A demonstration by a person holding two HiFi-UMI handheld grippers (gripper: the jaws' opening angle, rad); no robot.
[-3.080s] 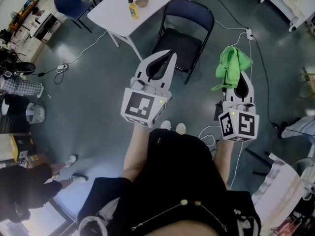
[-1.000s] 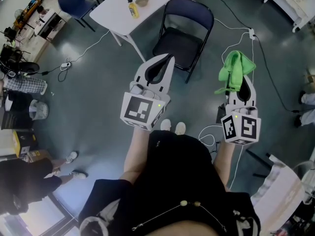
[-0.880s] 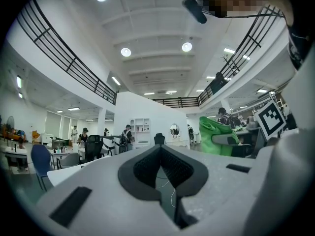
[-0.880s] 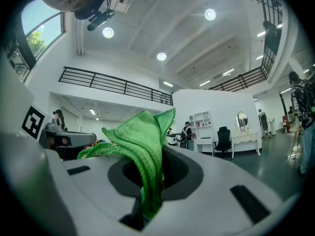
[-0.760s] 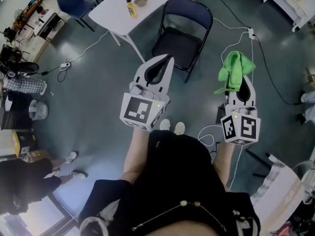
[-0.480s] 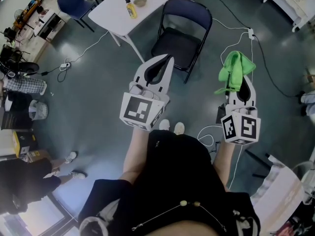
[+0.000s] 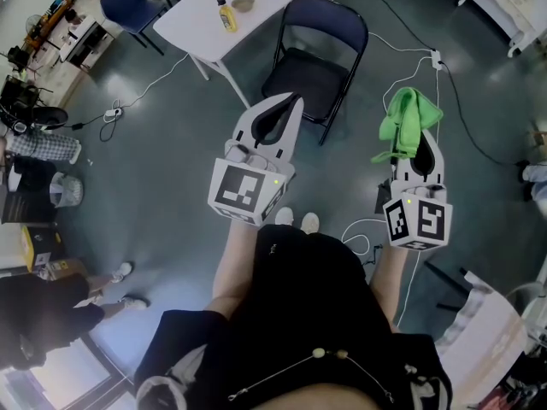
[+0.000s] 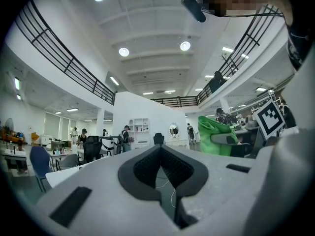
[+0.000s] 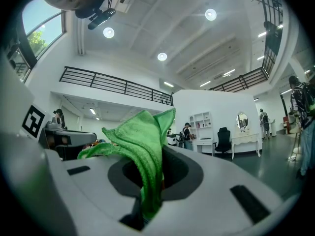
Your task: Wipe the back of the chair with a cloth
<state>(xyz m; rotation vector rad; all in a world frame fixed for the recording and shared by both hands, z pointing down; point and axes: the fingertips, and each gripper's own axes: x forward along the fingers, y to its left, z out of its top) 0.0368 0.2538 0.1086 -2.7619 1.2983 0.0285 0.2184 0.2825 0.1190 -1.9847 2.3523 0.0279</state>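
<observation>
- Head view: a person stands on a grey floor (image 7: 171, 186) holding a tool in each hand, both pointed forward toward a dark blue folding chair (image 7: 320, 54).
- The left tool (image 7: 294, 101) has its jaws pressed together with nothing between them. Its tip points at the chair's seat.
- The right tool (image 7: 420, 145) is clamped on a green cloth (image 7: 408, 116). The cloth is bunched up and covers the jaw tips.
- The cloth is off to the right of the chair and apart from it. It does not touch the chair back (image 7: 332, 20).
- The chair's seat faces the person, and its back is on the far side, near a white worktop (image 7: 197, 20) that carries a yellow bottle (image 7: 229, 14).
- Right gripper view: the cloth rises from between the jaws in thick folds that lean to the left.
- Left gripper view: the closed jaws meet at their tips, and the green cloth shows at the right.
</observation>
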